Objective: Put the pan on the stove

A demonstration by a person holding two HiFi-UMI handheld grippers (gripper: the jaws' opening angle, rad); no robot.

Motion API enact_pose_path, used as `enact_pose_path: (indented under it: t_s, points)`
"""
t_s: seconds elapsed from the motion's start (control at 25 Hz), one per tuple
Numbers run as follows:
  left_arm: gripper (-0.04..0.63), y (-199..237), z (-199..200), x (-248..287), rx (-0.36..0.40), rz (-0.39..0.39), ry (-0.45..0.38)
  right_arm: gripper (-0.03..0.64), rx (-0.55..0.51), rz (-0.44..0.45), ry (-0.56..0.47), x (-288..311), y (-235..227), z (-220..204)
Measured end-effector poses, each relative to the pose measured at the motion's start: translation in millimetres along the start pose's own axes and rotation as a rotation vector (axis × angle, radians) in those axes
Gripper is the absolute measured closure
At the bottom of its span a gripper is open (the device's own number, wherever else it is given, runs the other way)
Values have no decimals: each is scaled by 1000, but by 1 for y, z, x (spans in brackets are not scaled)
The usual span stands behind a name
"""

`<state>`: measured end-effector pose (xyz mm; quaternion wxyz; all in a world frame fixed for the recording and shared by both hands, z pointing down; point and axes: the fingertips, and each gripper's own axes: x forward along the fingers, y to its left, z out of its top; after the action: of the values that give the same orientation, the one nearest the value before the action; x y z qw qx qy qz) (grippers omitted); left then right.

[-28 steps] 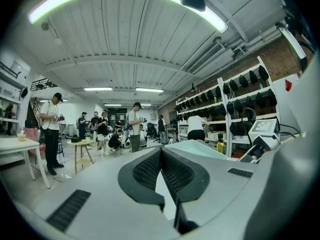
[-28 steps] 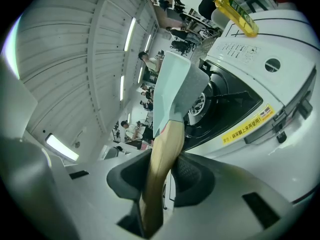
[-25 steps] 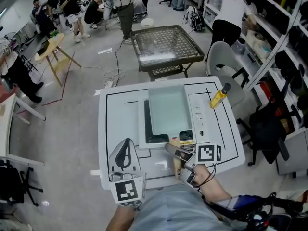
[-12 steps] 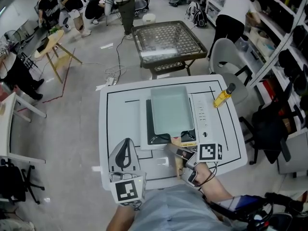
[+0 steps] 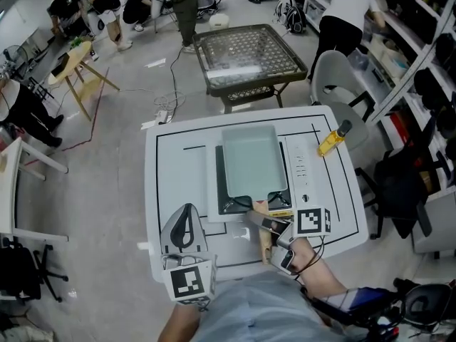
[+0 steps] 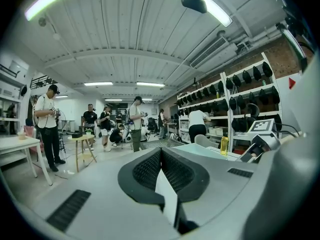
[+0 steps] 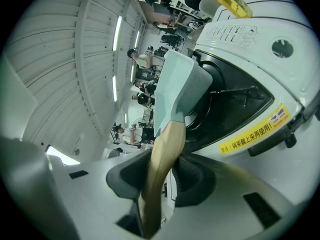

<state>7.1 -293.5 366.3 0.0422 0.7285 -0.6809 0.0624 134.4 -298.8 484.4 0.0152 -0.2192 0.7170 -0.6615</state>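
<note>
White tabletop [image 5: 178,169] fills the near ground. Left gripper [image 5: 187,225], at seven o'clock of the stove [image 5: 303,169], lies with its jaws together and empty, apparently not needed. Right gripper [image 5: 262,224], at six, is clamped on the wooden handle [image 7: 161,164], probably to steady the pan [image 5: 249,159] over the burner. Whether the pan's base rests there or hovers is hidden. Farther off, a yellow bottle [image 5: 330,142] lies at two o'clock.

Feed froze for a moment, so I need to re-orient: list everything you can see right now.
pan: one, pale green, wooden handle, over the stove
stove: one, white, black top, mid-table
bottle: one, yellow, table's far right
table: one, white
mesh table: one, dark, beyond
chair: one, grey, beyond right
people: several, background
left gripper: grey, shut, empty, near left
right gripper: grey, shut on pan handle
</note>
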Motion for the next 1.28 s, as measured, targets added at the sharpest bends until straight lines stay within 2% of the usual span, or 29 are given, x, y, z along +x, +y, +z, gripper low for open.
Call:
enact_pose_path:
  t_s: [0.28, 0.44, 0.64, 0.8, 0.92, 1.0, 1.12, 1.2, 1.28]
  points:
    - [577, -1, -1, 5, -2, -1, 6, 476, -35, -15, 18, -2, -4, 6]
    - [577, -1, -3, 5, 11, -2, 7, 471, 3, 8, 16, 1, 0, 2]
    - [577, -4, -2, 5, 5, -7, 12, 424, -65, 9, 16, -3, 1, 6]
    - [577, -6, 0, 3, 33, 0, 27, 414, -57, 61, -6, -11, 8, 4]
    - [577, -5, -1, 3, 33, 16, 44, 414, -50, 33, -33, -28, 0, 4]
    - [577, -7, 4, 4, 38, 13, 26, 414, -75, -1, -56, -44, -7, 8]
    - [577, -12, 12, 8, 41, -7, -5, 413, -62, 50, -125, -60, -2, 16]
    - [577, -19, 16, 9, 35, -24, -22, 414, -89, 49, -183, -73, 0, 22]
    - [577, -29, 22, 4, 39, -45, -37, 414, -133, -47, -253, -94, -8, 27]
